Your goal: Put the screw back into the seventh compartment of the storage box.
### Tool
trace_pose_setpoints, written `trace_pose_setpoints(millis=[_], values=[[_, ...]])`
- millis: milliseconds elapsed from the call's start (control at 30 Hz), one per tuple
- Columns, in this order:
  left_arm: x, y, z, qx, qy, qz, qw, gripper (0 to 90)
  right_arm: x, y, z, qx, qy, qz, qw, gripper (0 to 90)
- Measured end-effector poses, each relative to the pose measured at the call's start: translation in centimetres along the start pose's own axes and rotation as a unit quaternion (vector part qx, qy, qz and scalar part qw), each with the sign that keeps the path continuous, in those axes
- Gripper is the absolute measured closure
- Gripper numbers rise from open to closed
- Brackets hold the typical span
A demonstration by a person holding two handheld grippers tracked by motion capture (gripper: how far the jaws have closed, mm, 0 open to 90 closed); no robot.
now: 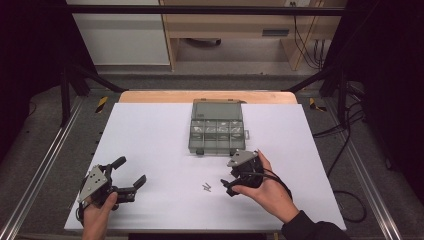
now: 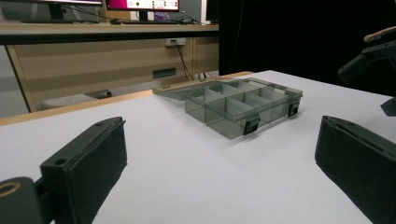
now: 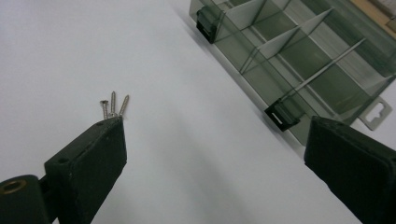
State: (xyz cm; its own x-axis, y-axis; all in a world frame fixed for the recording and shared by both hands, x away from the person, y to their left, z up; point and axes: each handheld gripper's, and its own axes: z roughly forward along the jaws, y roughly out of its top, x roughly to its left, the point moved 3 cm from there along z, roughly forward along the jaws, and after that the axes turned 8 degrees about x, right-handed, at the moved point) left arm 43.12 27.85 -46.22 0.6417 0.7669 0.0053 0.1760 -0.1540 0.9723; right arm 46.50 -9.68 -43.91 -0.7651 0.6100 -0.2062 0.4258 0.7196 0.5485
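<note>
A smoky clear organiser box [image 1: 217, 132] lies open at the table's middle, its lid folded back and its dividers showing [image 2: 233, 105] [image 3: 303, 60]. Three small screws [image 1: 206, 187] [image 3: 112, 105] lie loose on the white tabletop in front of it. My right gripper [image 1: 231, 172] [image 3: 215, 158] hovers open just right of the screws, with one jaw tip close to them and the other near the box's front latch. At the front left my left gripper [image 1: 131, 171] [image 2: 219, 163] is held low, open and empty, facing the box.
The white table sheet [image 1: 150, 135] ends in a wooden edge at the back. Black frame bars and cables flank the table. A desk with monitors [image 2: 140, 5] stands beyond it.
</note>
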Motion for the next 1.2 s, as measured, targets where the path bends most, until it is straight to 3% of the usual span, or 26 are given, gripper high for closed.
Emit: trace_pose_setpoints(millis=[300, 700, 800, 967, 1000, 1200], values=[[0.1, 0.0, 0.0, -0.001, 0.000, -0.004, 1.0000, 2.0, 1.4, 1.7, 2.0, 0.038, 0.041, -0.018, 0.9983, 6.5], [0.1, -0.1, 0.1, 0.001, -0.002, -0.003, 1.0000, 2.0, 2.6, 2.6, 4.3, 0.061, 0.051, -0.016, 0.9967, 7.3], [0.1, 0.0, 0.1, 0.001, -0.002, -0.003, 1.0000, 2.0, 2.8, 2.6, 4.5, 0.061, 0.055, 0.001, 0.9966, 10.9], [0.0, -0.1, 0.1, 0.002, -0.002, -0.002, 1.0000, 2.1, 2.9, 2.6, 4.5, 0.060, 0.054, 0.006, 0.9967, 18.7], [0.0, -0.1, 0.1, 0.002, -0.002, -0.002, 1.0000, 2.1, 3.0, 2.8, 4.5, 0.055, 0.057, 0.022, 0.9967, 24.8], [0.0, -0.1, 0.1, 0.004, -0.002, -0.001, 1.0000, 2.2, 3.0, 2.7, 4.6, 0.066, 0.060, 0.024, 0.9957, 33.6]])
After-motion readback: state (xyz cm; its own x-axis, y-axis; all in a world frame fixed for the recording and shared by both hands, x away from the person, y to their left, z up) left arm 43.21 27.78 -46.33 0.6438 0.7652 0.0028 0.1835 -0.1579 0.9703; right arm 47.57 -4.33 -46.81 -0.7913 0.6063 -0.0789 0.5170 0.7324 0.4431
